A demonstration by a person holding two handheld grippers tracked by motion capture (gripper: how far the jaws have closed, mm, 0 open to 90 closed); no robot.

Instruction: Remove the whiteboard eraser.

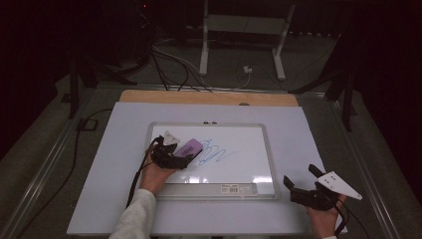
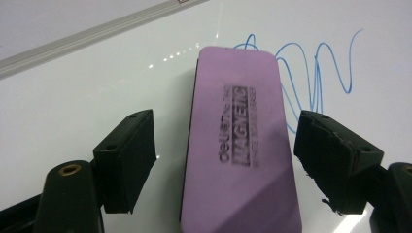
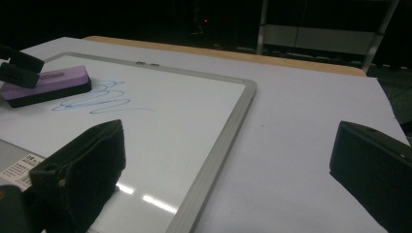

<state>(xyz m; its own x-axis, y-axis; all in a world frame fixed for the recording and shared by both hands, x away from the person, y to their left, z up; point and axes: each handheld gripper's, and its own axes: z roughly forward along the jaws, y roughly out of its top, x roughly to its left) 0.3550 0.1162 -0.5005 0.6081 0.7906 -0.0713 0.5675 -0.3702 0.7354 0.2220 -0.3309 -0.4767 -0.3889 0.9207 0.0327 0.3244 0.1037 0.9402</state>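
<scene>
Left tool point(image 2: 226, 160) agape astride purple eraser point(image 2: 238, 141) on whiteboard point(image 1: 249, 144); dark room.

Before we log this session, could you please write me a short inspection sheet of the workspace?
Surface: pale sheet over a wooden table.
Job's things: whiteboard with blue scribble; purple eraser lying at the scribble's end.
Clutter: nothing seen.
Grippers: left gripper open, fingers either side of the eraser, gaps showing; right gripper open, off the board's right edge.
Cables: black cable trailing from the left gripper; floor cables beyond the table.
Surroundings: dark room, white stand legs.
</scene>
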